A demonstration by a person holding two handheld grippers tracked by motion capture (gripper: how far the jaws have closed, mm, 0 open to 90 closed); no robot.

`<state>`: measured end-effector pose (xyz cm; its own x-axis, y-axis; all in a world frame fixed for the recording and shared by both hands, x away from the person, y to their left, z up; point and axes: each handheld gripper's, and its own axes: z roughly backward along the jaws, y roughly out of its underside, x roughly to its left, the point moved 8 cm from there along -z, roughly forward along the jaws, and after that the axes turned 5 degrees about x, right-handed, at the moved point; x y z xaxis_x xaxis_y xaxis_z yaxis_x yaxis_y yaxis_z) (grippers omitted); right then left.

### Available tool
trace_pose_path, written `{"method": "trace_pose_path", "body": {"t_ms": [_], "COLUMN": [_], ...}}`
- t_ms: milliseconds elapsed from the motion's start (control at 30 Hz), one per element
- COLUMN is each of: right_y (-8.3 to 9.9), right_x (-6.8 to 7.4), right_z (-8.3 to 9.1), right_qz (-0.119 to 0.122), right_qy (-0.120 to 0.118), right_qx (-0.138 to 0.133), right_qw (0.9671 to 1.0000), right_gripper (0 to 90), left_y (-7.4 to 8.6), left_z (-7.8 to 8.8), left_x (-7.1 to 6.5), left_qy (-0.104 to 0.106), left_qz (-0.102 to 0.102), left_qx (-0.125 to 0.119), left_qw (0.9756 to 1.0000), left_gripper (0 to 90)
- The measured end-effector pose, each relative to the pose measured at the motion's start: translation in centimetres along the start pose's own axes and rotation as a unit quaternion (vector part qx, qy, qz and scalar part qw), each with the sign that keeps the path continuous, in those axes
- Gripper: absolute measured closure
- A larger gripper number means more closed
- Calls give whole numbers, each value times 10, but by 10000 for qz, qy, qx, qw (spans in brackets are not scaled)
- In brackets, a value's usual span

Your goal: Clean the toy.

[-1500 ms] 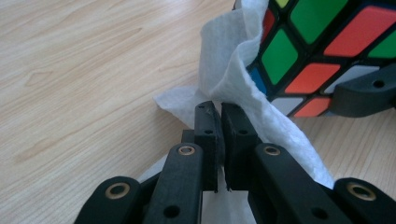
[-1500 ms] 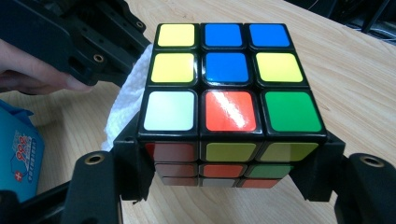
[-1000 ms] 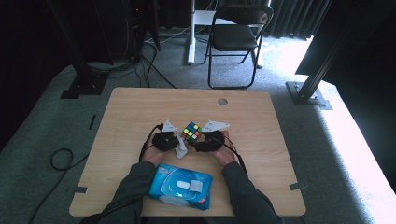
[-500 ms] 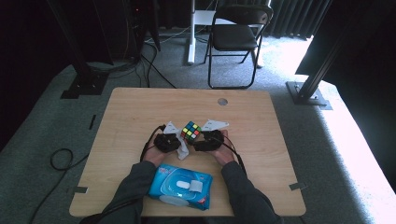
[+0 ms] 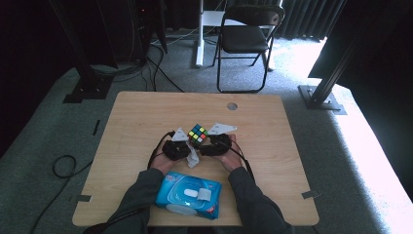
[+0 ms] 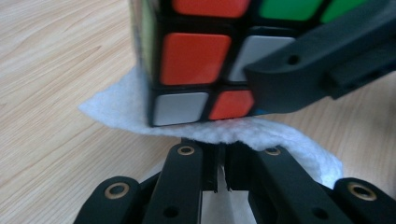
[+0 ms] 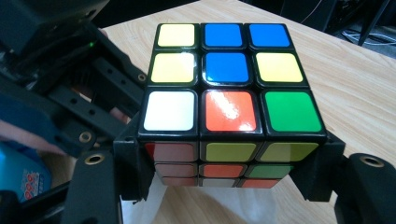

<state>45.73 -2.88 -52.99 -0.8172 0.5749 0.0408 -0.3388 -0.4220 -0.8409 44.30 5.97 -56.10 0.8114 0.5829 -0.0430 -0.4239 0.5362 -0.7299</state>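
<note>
Nothing has shifted — right tongs clamp the cube, left tongs pinch the wipe beneath; wiping continues mid-desk.

We saw a glossy plastic cube with shiny stickers, a soft fibrous white wipe, matt black plastic grippers, a smooth wood-grain table and a glossy plastic wipes pack.

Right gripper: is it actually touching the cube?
Touching. In the right gripper view the right gripper has one jaw pressed against each side of the cube, no gap showing.
</note>
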Motion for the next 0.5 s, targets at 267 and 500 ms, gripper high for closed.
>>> {"method": "trace_pose_path", "body": {"t_ms": [267,500], "right_y": [-4,-2], "right_x": [1,0], "right_z": [-1,0], "right_qz": [-24,-33], "right_qy": [15,17], "right_qx": [-41,-19], "right_qw": [10000,10000], "right_gripper": [341,341], "left_y": [-1,0], "left_z": [1,2], "left_x": [-2,3], "left_qy": [14,-105], "left_qz": [-91,-2], "left_qx": [-39,-37], "left_qw": [9999,9999], "left_gripper": [855,854]}}
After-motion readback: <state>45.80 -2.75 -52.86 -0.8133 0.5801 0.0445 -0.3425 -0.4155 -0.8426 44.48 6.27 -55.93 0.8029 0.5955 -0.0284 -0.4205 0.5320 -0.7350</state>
